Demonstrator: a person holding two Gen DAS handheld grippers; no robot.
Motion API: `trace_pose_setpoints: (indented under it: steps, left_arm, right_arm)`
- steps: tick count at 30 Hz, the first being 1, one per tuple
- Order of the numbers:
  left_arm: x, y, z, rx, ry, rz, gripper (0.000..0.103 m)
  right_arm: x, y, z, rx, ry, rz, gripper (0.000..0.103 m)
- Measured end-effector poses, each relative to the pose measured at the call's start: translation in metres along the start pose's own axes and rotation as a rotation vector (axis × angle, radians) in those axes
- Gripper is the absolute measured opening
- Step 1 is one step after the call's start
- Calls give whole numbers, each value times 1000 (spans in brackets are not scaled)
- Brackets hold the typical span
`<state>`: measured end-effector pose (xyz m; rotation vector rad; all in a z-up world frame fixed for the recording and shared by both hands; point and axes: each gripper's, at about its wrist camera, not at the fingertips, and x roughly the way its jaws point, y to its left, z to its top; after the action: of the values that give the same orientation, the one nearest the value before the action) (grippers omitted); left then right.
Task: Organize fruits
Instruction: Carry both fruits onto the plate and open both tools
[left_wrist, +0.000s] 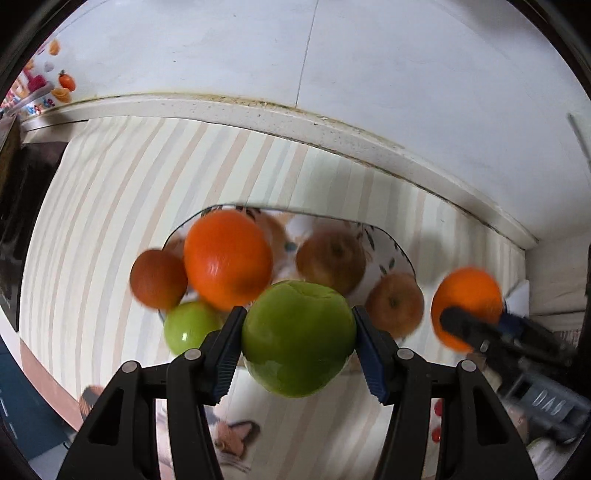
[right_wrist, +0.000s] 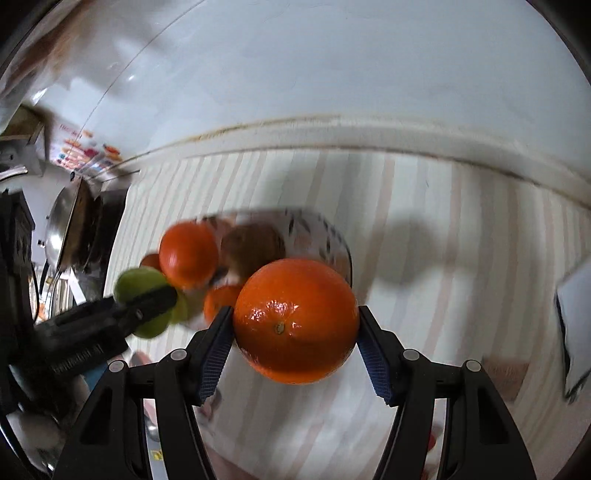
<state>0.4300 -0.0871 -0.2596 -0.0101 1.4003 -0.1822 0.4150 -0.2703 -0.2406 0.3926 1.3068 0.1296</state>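
Observation:
My left gripper (left_wrist: 297, 341) is shut on a green apple (left_wrist: 297, 338), held above the near rim of a patterned plate (left_wrist: 397, 254). Several fruits lie on the plate: a big orange (left_wrist: 227, 258), a second green apple (left_wrist: 188, 326), a reddish apple (left_wrist: 159, 278) and brownish apples (left_wrist: 330, 258). My right gripper (right_wrist: 295, 332) is shut on an orange (right_wrist: 295, 319), which also shows in the left wrist view as the orange (left_wrist: 467, 295) to the right of the plate. In the right wrist view, the left gripper (right_wrist: 147, 299) with its green apple (right_wrist: 140, 282) hangs left of the plate (right_wrist: 332, 236).
A striped cloth (left_wrist: 110, 221) covers the table, which ends at a white ledge (left_wrist: 332, 129) below the wall. A metal pan (right_wrist: 59, 225) and dark kitchen gear stand off the left edge. A white flat object (right_wrist: 576, 325) lies at the right.

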Motion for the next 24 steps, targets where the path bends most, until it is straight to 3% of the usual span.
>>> trace_pose_setpoints:
  steps: [7, 16, 24]
  left_arm:
    - [28, -2, 19, -12, 69, 3, 54]
    - [42, -5, 16, -10, 81, 25, 55]
    - [44, -10, 16, 17, 90, 57, 55]
  right_arm:
    - [38, -7, 47, 17, 64, -30, 68]
    - [85, -5, 54, -8, 136, -59, 68]
    - [95, -6, 53, 4, 171, -37, 68]
